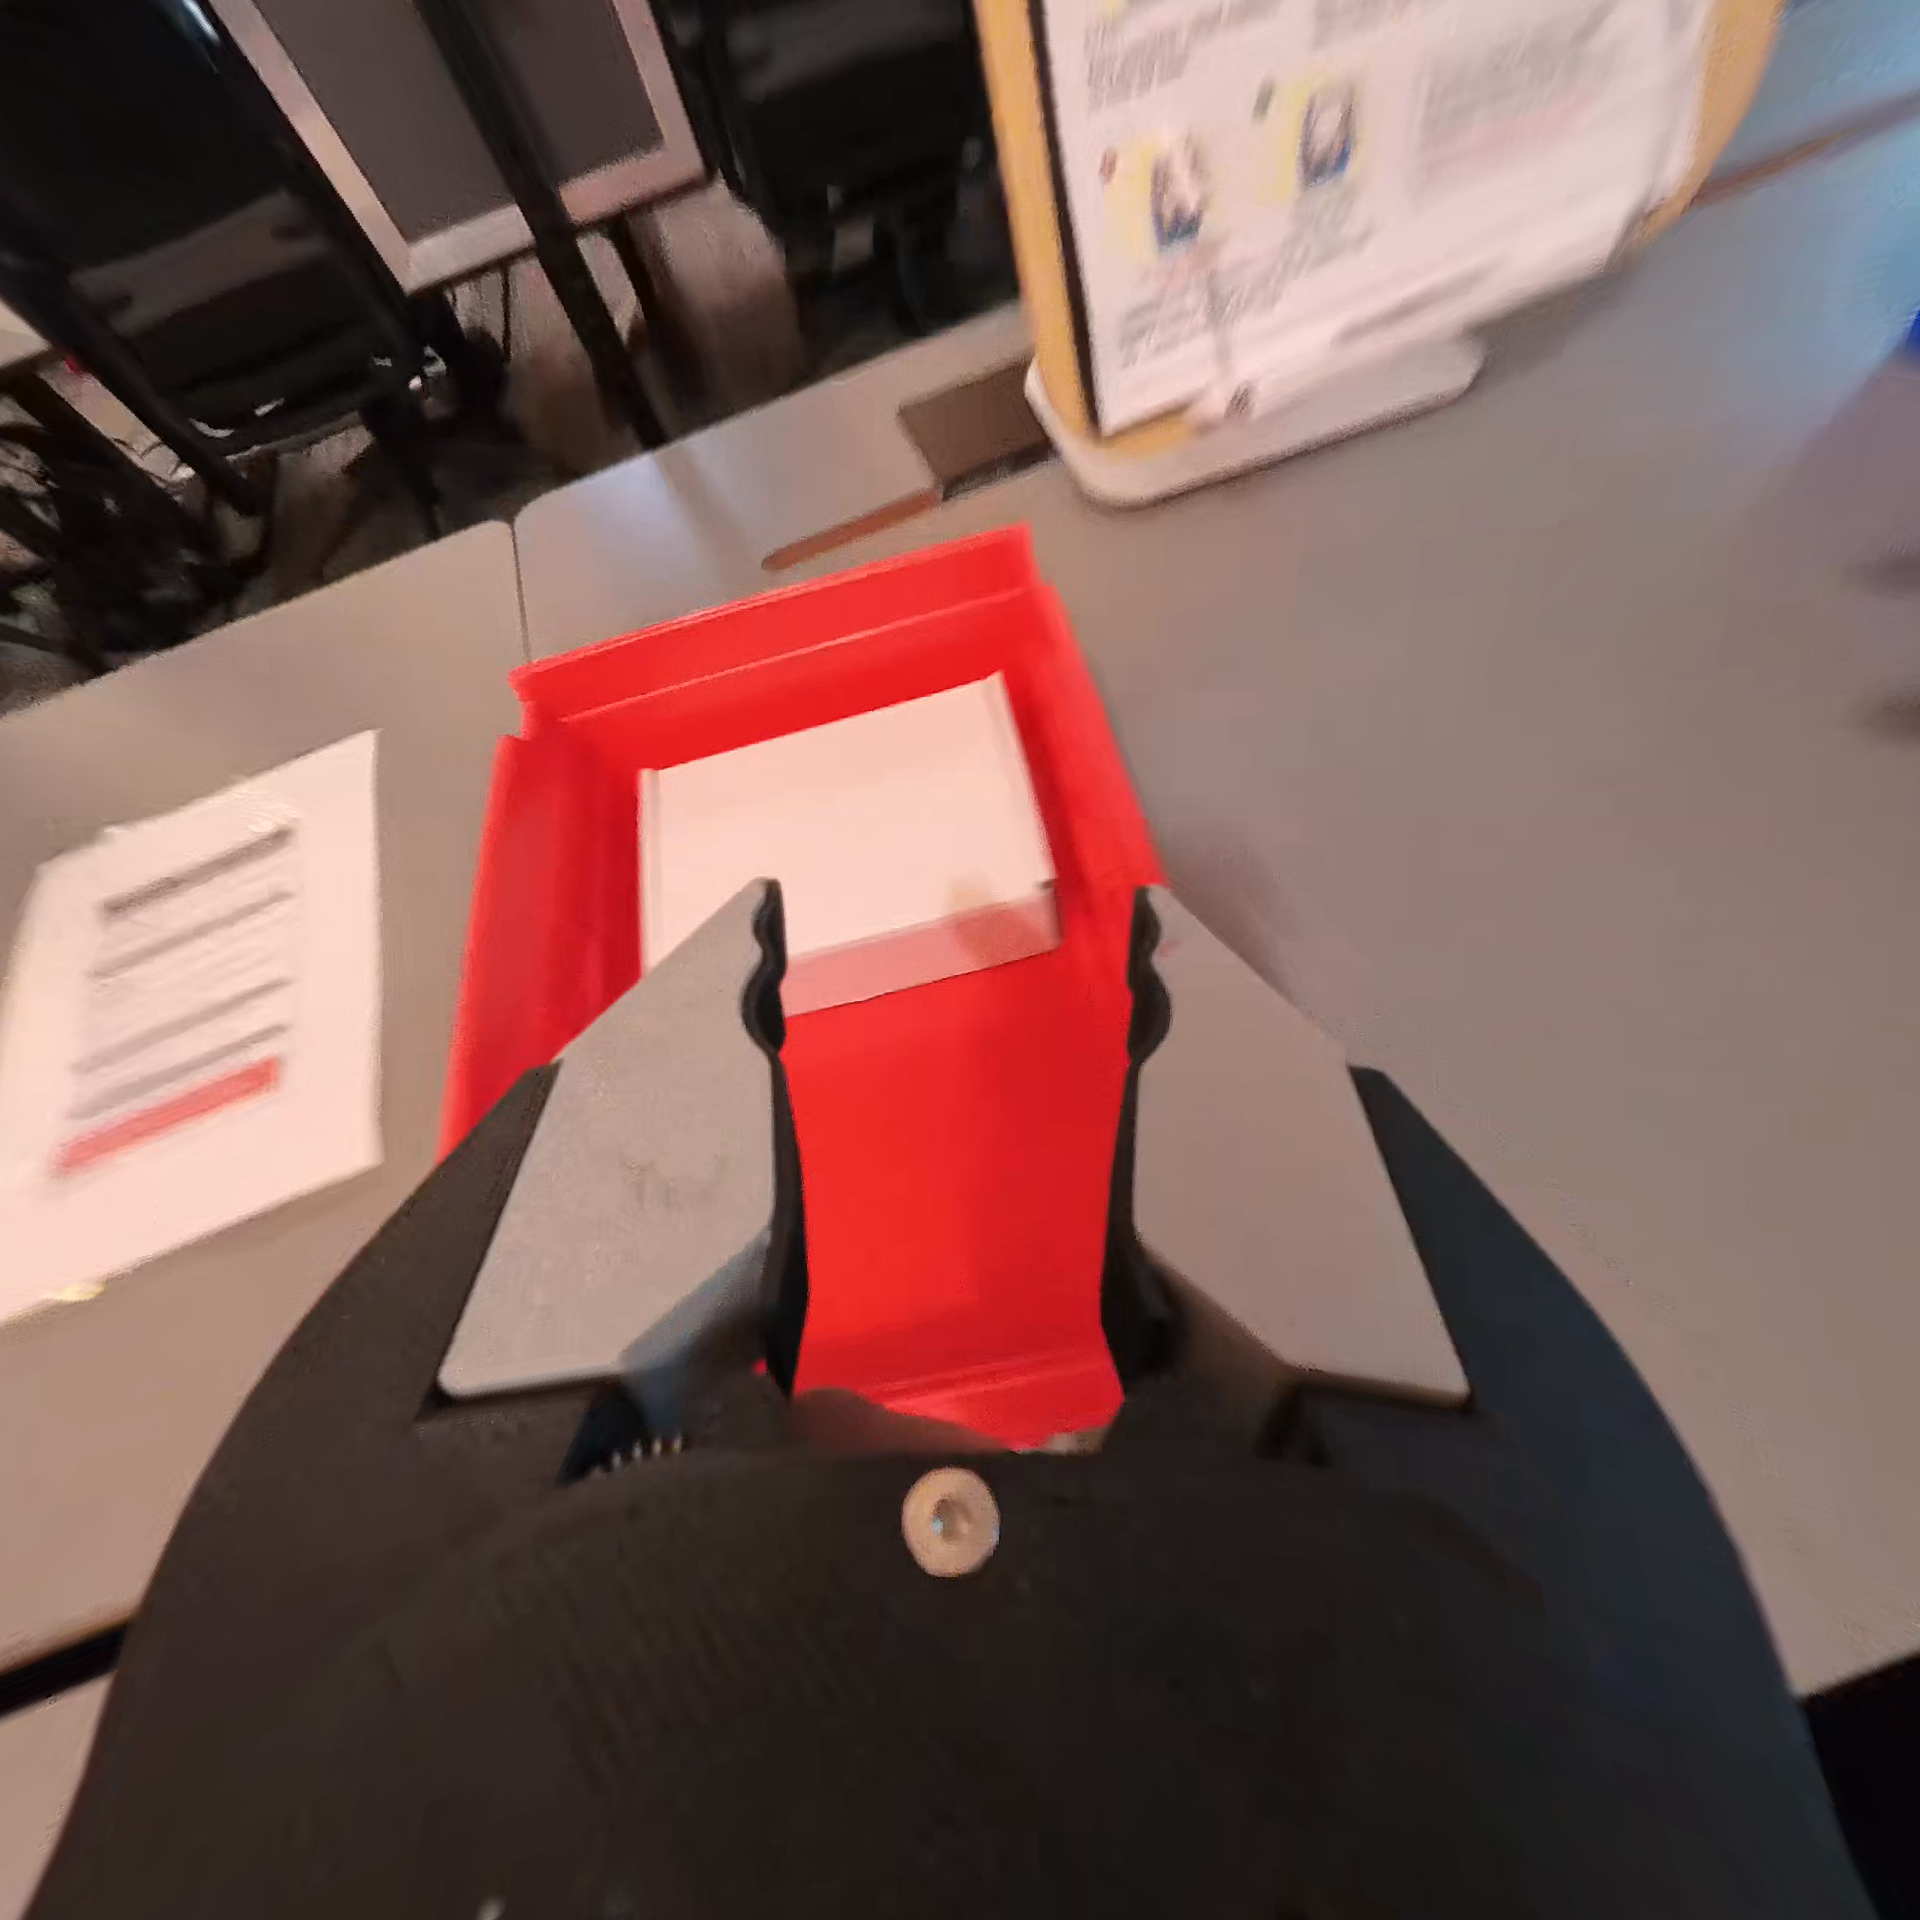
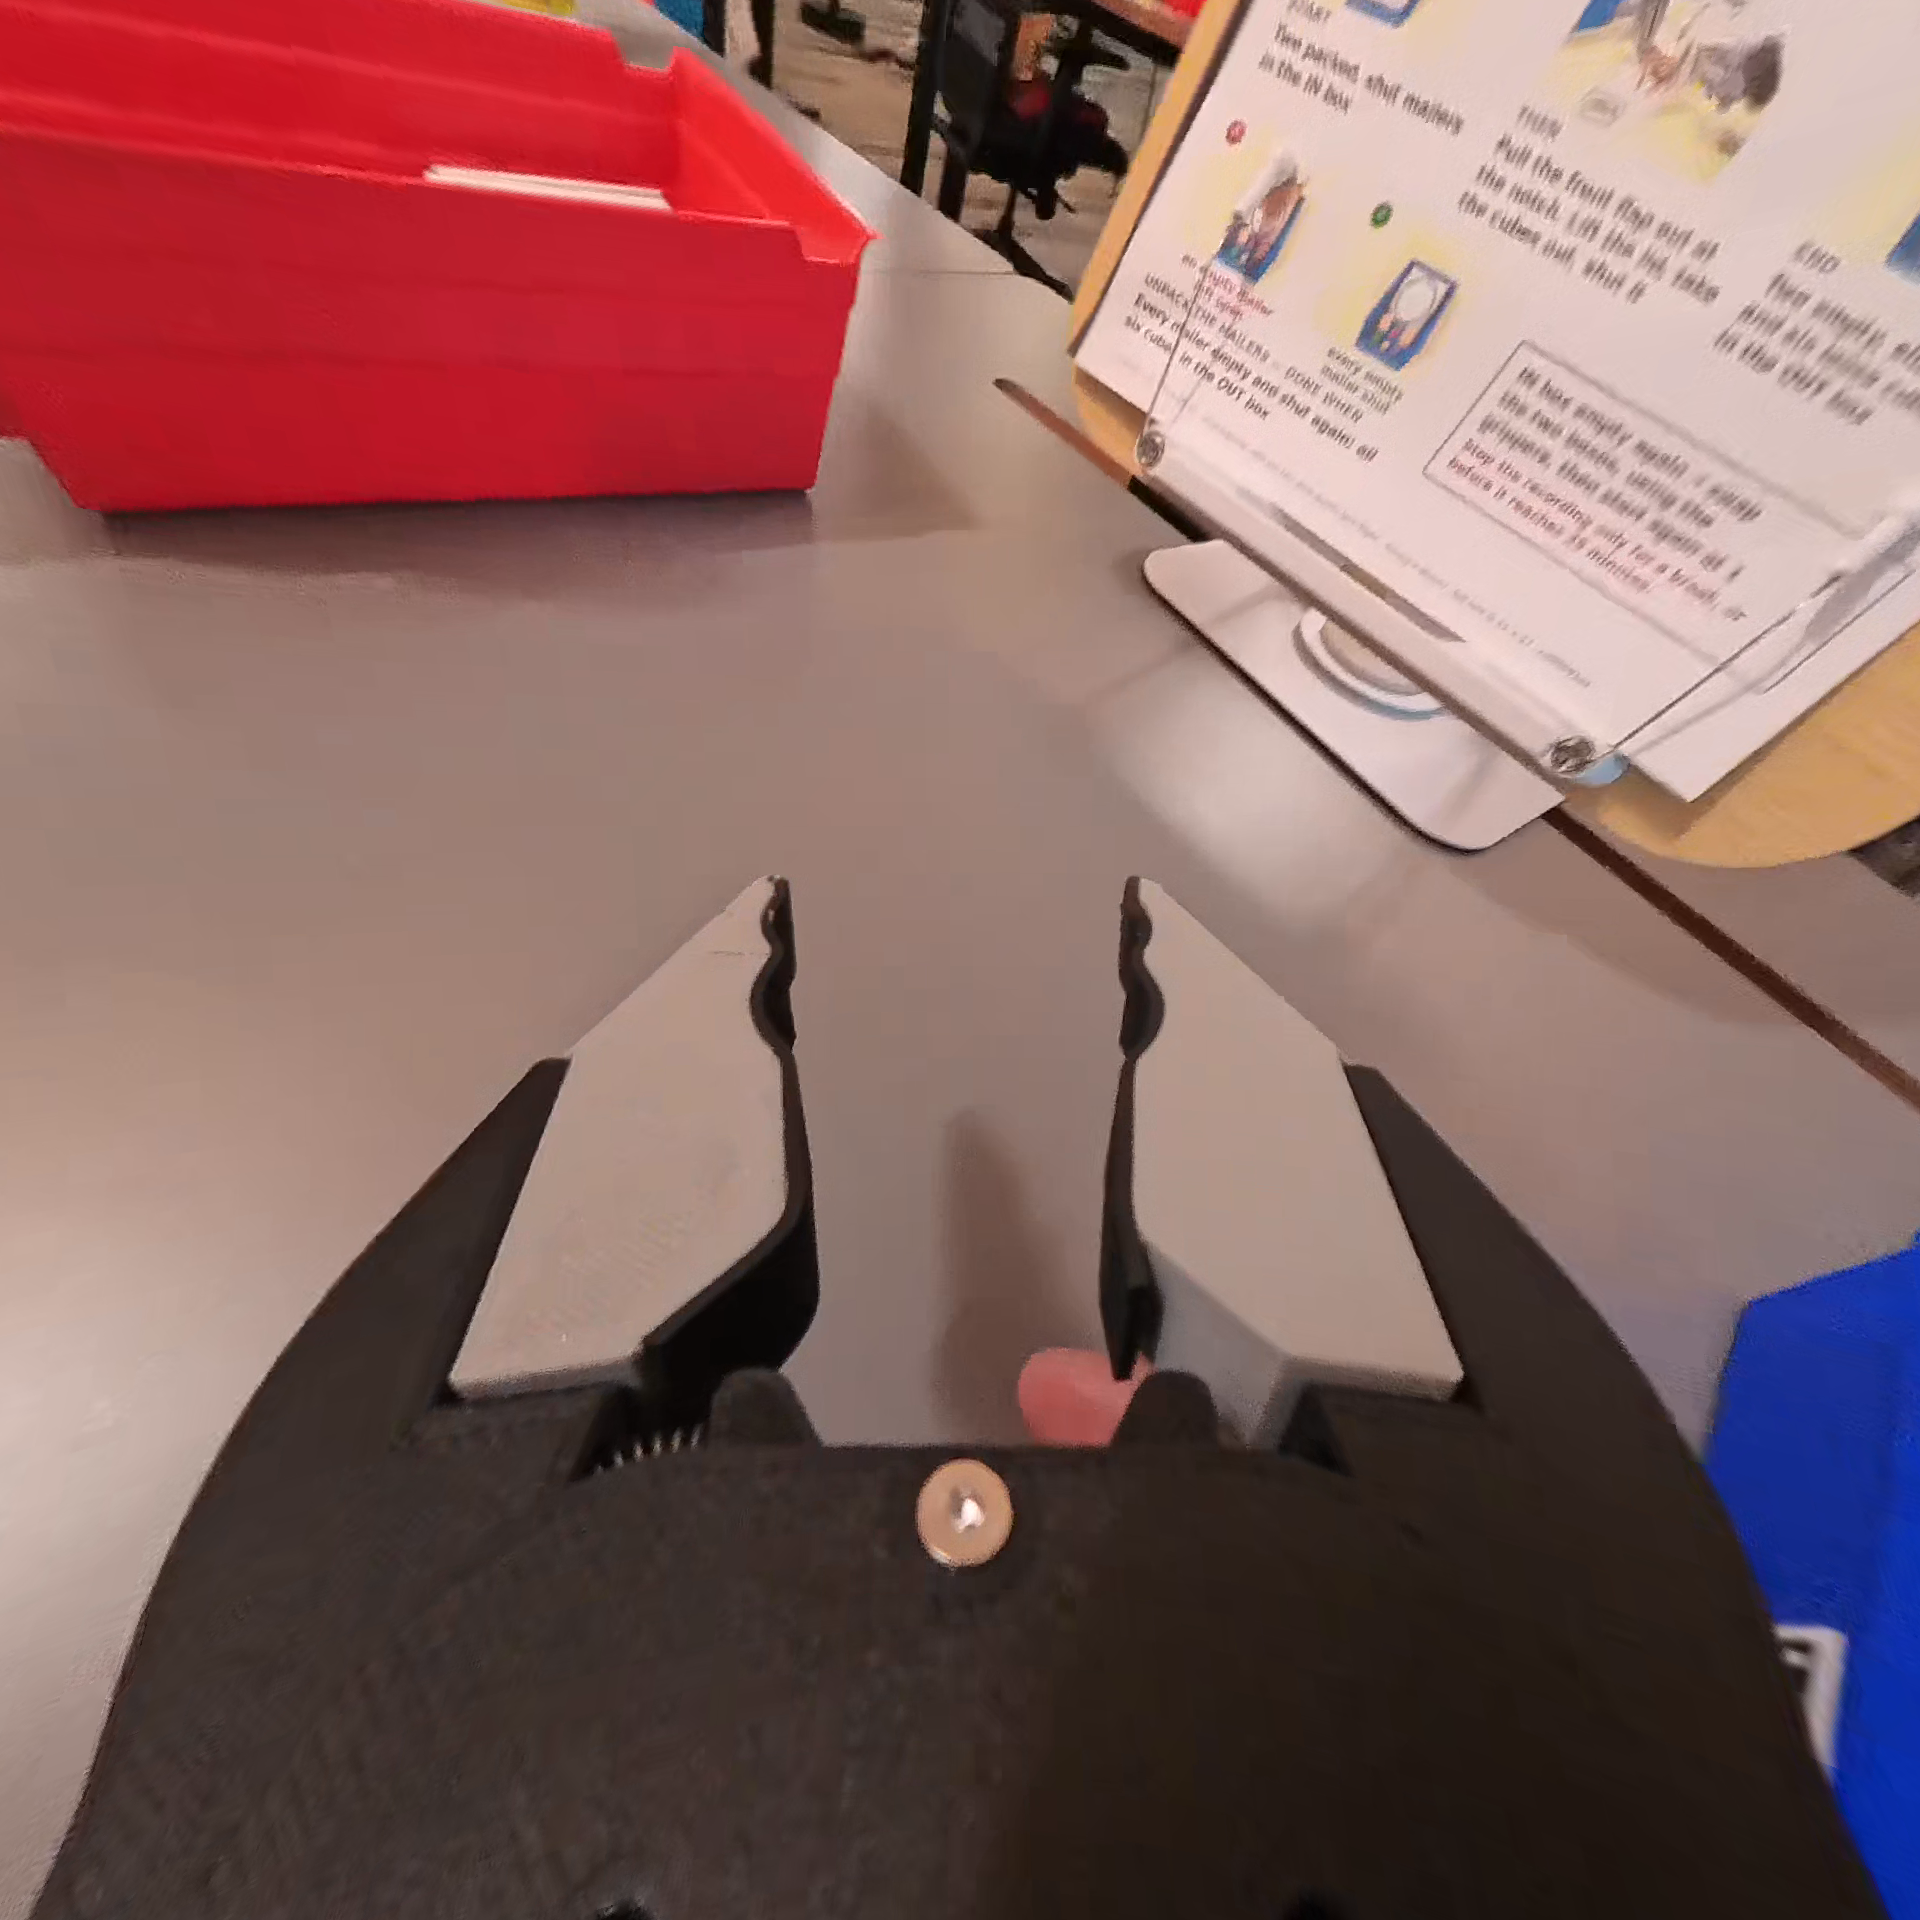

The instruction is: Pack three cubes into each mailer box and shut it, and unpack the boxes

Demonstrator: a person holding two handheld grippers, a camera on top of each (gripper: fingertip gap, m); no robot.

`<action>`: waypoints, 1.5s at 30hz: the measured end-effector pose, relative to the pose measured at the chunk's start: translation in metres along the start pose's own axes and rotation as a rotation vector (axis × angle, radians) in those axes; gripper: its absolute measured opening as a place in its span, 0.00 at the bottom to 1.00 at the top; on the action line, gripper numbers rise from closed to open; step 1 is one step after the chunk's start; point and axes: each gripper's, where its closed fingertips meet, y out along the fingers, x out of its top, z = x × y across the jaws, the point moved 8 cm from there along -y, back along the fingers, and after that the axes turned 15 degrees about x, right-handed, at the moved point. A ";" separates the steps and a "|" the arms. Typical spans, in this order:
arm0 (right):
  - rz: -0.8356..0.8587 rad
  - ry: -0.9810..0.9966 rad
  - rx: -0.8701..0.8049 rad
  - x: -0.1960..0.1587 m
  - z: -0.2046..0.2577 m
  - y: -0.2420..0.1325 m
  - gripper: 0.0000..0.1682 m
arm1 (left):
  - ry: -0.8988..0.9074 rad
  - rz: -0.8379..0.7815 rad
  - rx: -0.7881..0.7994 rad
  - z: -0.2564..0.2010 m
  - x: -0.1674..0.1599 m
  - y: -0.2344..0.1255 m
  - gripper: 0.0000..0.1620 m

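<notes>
A red bin point(image 1: 540, 914) stands on the grey table, with a white mailer box point(image 1: 831, 831) lying flat in its far half. My left gripper point(image 1: 954, 914) is open and empty, held above the bin's near half with its fingertips at the mailer's near edge. In the right wrist view the same red bin point(image 2: 416, 364) is at the upper left, and a white edge of the mailer point(image 2: 551, 187) shows over its rim. My right gripper point(image 2: 956, 904) is open and empty above bare table. No cubes are in view.
An instruction sheet on a wooden stand point(image 2: 1507, 364) rises at the right; it also shows in the left wrist view point(image 1: 1299, 208). A printed sheet point(image 1: 197, 1018) lies left of the bin. A blue object point(image 2: 1829, 1558) sits at the right edge. Chairs point(image 1: 260, 260) stand beyond the table. Tip to tip, the grippers are about 35 centimetres apart.
</notes>
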 end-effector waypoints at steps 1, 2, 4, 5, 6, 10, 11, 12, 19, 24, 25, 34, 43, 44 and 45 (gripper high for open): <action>-0.008 0.031 0.027 -0.003 -0.002 0.003 0.37 | 0.100 0.036 0.001 0.007 0.002 0.012 0.39; -0.016 0.059 0.068 -0.006 -0.002 0.004 0.37 | 0.209 0.076 0.011 0.013 0.001 0.025 0.39; -0.033 0.074 0.091 -0.013 -0.001 0.004 0.35 | 0.425 0.167 0.069 0.023 -0.006 0.052 0.42; -0.018 0.064 0.080 -0.017 0.000 0.004 0.35 | 0.510 0.207 0.092 0.027 -0.011 0.066 0.44; -0.001 0.048 0.061 -0.020 -0.001 0.004 0.35 | 0.580 0.245 0.104 0.029 -0.019 0.079 0.44; 0.004 0.051 0.063 -0.025 0.001 0.007 0.36 | 0.771 0.373 0.048 0.027 -0.056 0.123 0.47; 0.001 0.066 0.077 -0.025 0.002 0.009 0.36 | 0.819 0.379 0.041 0.026 -0.064 0.131 0.49; 0.002 0.077 0.089 -0.026 0.002 0.011 0.36 | 0.874 0.376 0.049 0.026 -0.070 0.138 0.49; 0.082 0.089 0.124 -0.037 0.004 0.024 0.36 | 1.181 0.198 0.015 0.016 -0.072 0.158 0.34; 0.075 0.103 0.129 -0.037 0.003 0.025 0.36 | 1.165 0.207 -0.069 0.023 -0.067 0.154 0.27; 0.075 0.107 0.130 -0.037 0.002 0.025 0.36 | 1.138 0.231 -0.115 0.023 -0.064 0.151 0.27; 0.080 0.088 0.140 -0.037 0.006 0.025 0.35 | 0.971 0.548 -0.436 0.030 -0.025 0.119 0.00; 0.084 0.080 0.141 -0.038 0.007 0.024 0.35 | 0.979 0.397 -0.295 0.036 -0.005 0.128 0.08; 0.088 0.082 0.145 -0.038 0.007 0.025 0.35 | 0.981 0.370 -0.282 0.033 -0.008 0.129 0.13; 0.092 0.084 0.146 -0.038 0.007 0.025 0.35 | 0.976 0.363 -0.279 0.031 -0.011 0.131 0.21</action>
